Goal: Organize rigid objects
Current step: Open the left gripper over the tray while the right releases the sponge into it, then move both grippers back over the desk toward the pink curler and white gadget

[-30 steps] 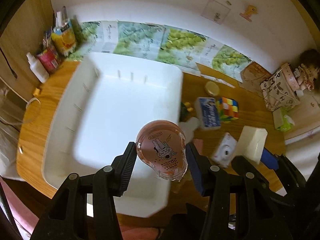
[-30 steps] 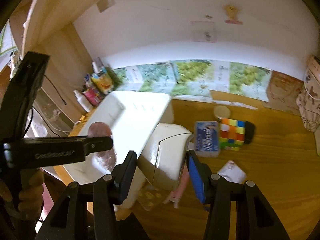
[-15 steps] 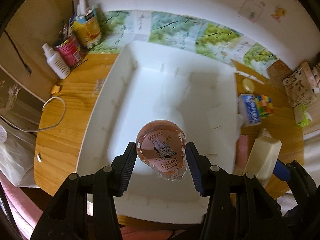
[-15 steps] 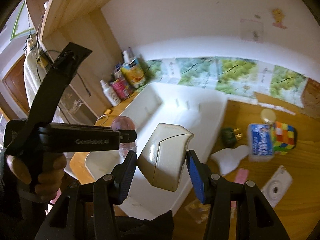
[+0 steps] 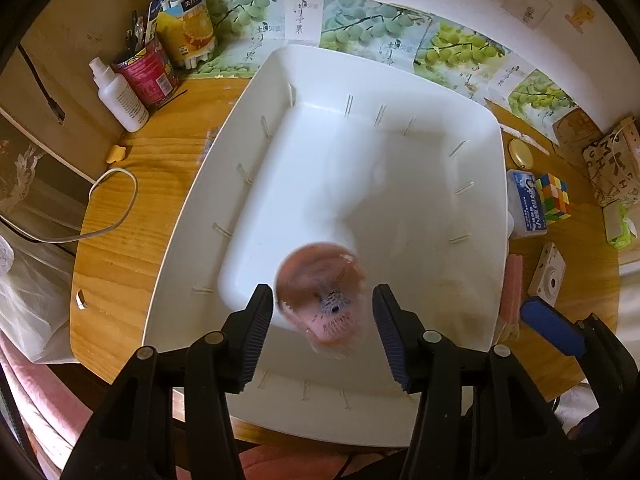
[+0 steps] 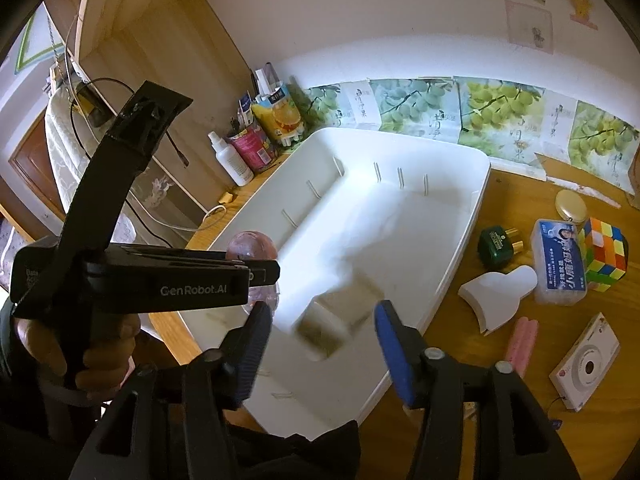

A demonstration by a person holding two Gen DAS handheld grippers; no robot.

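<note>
Both loads have left our grippers since half a second ago: each was pinched between the pads then, each is loose and motion-blurred now.

Our left gripper (image 5: 323, 322) has its jaws spread, with gaps on both sides of the pink round container (image 5: 322, 294). It sits blurred between the fingers, over the near end of the white bin (image 5: 492, 148); we can't tell whether it has touched the bin floor.

Our right gripper (image 6: 322, 344) is spread too. The cream-white box (image 6: 340, 316) is a blur beyond the fingertips, inside the bin (image 6: 472, 208) at its near end, clear of both pads.

From the right wrist view, the left gripper (image 6: 260, 272) is side-on, gripped by the left hand (image 6: 100, 344), with the pink container (image 6: 252, 244) showing behind it.

On the wooden desk (image 6: 520, 192) right of the bin:
- green plug (image 6: 498, 242)
- white curved piece (image 6: 498, 294)
- blue-labelled box (image 6: 558, 268), touching the colour cube (image 6: 604, 254)
- pink bar (image 6: 520, 340)
- small white camera (image 6: 586, 368)
- round cream case (image 6: 570, 206)

Left of the bin, at the back corner: white spray bottle (image 5: 118, 94), red can (image 5: 148, 72).
</note>
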